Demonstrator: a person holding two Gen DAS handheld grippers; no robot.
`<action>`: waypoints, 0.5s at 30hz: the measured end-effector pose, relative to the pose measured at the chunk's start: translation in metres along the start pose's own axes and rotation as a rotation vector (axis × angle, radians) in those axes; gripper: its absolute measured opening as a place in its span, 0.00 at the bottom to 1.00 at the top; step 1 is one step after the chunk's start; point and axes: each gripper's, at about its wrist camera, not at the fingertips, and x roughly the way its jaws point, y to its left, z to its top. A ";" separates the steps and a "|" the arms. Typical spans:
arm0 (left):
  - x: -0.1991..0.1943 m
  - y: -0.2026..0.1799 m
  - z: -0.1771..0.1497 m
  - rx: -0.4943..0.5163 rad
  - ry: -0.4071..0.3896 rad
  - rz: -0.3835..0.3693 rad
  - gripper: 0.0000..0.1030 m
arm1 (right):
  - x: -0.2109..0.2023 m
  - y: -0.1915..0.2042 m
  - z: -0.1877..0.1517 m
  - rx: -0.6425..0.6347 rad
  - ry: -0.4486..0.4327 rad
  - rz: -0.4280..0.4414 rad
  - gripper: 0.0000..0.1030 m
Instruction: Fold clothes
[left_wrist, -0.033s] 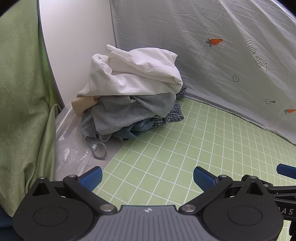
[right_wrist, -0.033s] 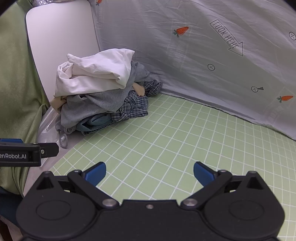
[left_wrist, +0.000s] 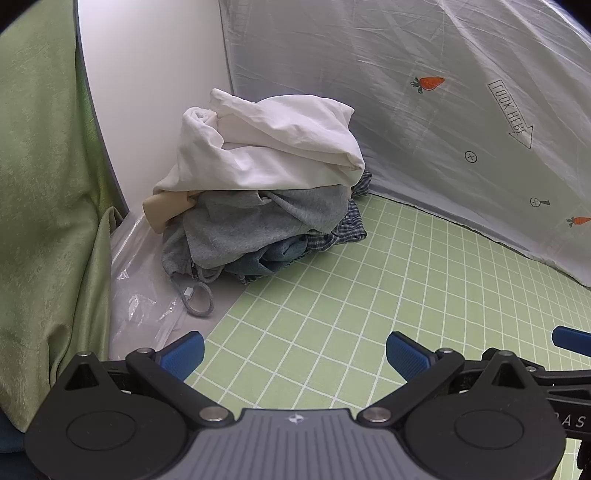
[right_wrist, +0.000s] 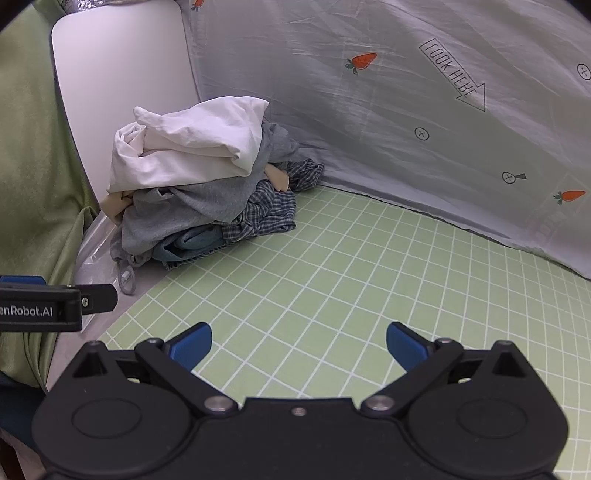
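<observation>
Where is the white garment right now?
In both wrist views the white garment lies on top of the clothes pile, over a grey garment, in the far-left corner of the green grid mat.

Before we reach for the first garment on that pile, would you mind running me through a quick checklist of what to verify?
1. Left gripper empty, jaws wide apart: ok.
2. Right gripper empty, jaws wide apart: ok.
3. White garment lies on top of the pile, uncovered and free to take first: ok.
4. Green grid mat in front of the pile is bare, leaving room to spread a garment: ok.
5. Grey drawstring loop hangs off the mat edge and may drag along: not ok.
6. Whether the white garment is tangled with the grey garment beneath: cannot tell.
</observation>
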 end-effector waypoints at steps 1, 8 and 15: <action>0.000 0.000 0.000 0.000 0.000 0.000 1.00 | 0.000 0.000 0.000 -0.001 0.000 -0.001 0.99; 0.000 -0.002 -0.001 0.001 0.003 0.002 1.00 | -0.003 -0.003 0.000 -0.004 0.001 -0.010 0.99; 0.000 -0.003 -0.002 0.002 0.006 0.003 1.00 | -0.002 -0.002 0.001 0.000 0.004 -0.010 0.99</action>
